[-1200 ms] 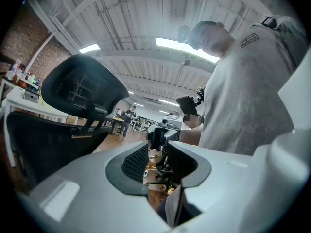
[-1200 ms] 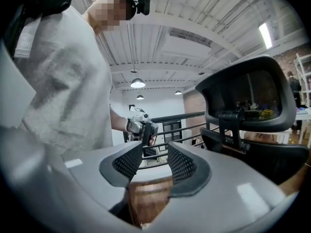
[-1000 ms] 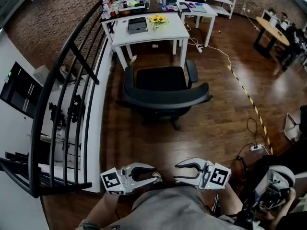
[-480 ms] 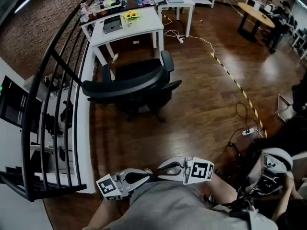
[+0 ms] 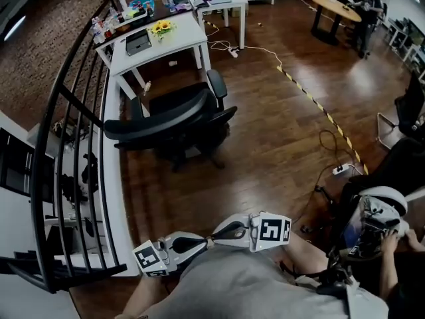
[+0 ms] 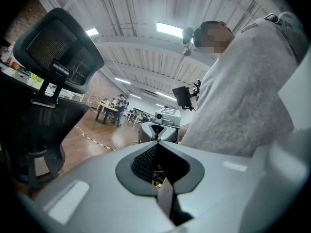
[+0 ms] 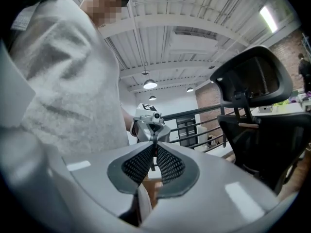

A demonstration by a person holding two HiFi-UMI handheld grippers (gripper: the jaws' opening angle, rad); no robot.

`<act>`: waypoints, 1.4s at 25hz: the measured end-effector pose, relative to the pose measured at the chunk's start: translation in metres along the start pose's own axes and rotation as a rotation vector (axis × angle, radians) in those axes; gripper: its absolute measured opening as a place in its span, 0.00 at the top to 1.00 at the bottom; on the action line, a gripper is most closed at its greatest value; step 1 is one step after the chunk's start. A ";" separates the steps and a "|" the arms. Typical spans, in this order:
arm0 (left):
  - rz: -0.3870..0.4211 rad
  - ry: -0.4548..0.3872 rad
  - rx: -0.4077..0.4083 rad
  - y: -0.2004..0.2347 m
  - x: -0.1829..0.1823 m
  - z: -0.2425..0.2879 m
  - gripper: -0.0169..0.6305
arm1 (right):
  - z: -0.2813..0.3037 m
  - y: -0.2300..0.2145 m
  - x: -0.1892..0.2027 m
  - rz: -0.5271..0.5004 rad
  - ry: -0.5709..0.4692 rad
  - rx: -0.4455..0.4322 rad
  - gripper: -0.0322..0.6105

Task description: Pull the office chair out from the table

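Note:
The black office chair (image 5: 174, 119) stands on the wooden floor, out from the white table (image 5: 156, 45), its backrest toward me. Low in the head view, against the person's grey shirt, my left gripper (image 5: 206, 243) and right gripper (image 5: 216, 234) point at each other, tips almost meeting. Both are far from the chair. The left gripper (image 6: 158, 142) is shut with nothing between its jaws. The right gripper (image 7: 154, 142) has just been closing and now stands shut on nothing. The chair (image 6: 51, 86) shows at the left of the left gripper view, and the chair (image 7: 257, 120) at the right of the right one.
A black railing (image 5: 70, 145) runs along the left by the chair. Sunflowers (image 5: 161, 26) and a dark box (image 5: 138, 42) sit on the table. Striped floor tape (image 5: 319, 105), a cable and a power strip (image 5: 341, 170) lie to the right. A seated person (image 5: 382, 224) is at the lower right.
Both grippers' jaws stood open a second ago and are now closed. The grippers have drawn in toward the person's body, and the chair now sits further left and turned in the head view.

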State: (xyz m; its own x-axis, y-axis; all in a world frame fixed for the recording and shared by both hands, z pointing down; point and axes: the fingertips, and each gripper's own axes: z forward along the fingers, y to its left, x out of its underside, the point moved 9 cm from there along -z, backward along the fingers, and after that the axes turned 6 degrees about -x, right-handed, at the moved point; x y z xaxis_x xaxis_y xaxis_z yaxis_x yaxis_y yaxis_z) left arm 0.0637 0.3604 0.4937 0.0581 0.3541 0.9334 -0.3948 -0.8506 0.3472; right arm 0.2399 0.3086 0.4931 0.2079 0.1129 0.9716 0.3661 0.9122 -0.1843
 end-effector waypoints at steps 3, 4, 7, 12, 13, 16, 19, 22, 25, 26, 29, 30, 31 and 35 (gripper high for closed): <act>-0.003 0.001 0.000 0.002 0.002 -0.006 0.97 | 0.006 -0.001 0.002 -0.006 -0.005 0.009 0.94; -0.004 0.001 -0.001 0.002 0.003 -0.008 0.97 | 0.009 -0.001 0.002 -0.005 -0.004 0.008 0.94; -0.003 -0.003 -0.002 0.004 0.005 -0.011 0.97 | 0.013 0.001 0.000 -0.003 0.009 0.003 0.94; -0.008 -0.025 -0.003 0.001 0.003 -0.015 0.97 | 0.018 0.008 -0.004 -0.005 0.007 0.000 0.94; -0.009 -0.030 -0.001 -0.001 0.003 -0.015 0.97 | 0.018 0.009 -0.004 -0.006 0.005 0.001 0.94; -0.010 -0.038 0.003 -0.004 0.004 -0.017 0.97 | 0.020 0.010 -0.004 -0.009 0.021 0.008 0.94; -0.009 -0.041 0.000 -0.006 0.005 -0.021 0.97 | 0.023 0.011 -0.005 -0.014 0.038 0.007 0.94; -0.008 -0.045 -0.006 -0.007 0.004 -0.023 0.97 | 0.024 0.011 -0.006 -0.021 0.037 0.005 0.94; -0.002 -0.042 -0.009 -0.008 0.004 -0.026 0.97 | 0.026 0.011 -0.007 -0.030 0.039 0.005 0.94; -0.001 -0.041 -0.010 -0.008 0.004 -0.026 0.97 | 0.027 0.011 -0.007 -0.034 0.040 0.004 0.94; 0.002 -0.041 -0.012 -0.008 0.005 -0.027 0.97 | 0.027 0.010 -0.006 -0.043 0.035 0.002 0.94; 0.003 -0.042 -0.012 -0.007 0.004 -0.027 0.97 | 0.027 0.010 -0.007 -0.043 0.038 0.003 0.94; 0.004 -0.045 -0.012 -0.007 0.004 -0.027 0.97 | 0.028 0.010 -0.008 -0.042 0.042 0.004 0.94; 0.007 -0.043 -0.013 -0.009 0.005 -0.030 0.97 | 0.031 0.012 -0.008 -0.043 0.048 -0.003 0.94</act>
State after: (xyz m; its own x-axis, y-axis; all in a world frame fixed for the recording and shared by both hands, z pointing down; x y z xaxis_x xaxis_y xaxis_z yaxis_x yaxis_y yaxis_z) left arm 0.0403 0.3808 0.4924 0.0944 0.3304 0.9391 -0.4074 -0.8479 0.3393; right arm 0.2147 0.3310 0.4875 0.2352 0.0546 0.9704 0.3785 0.9145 -0.1432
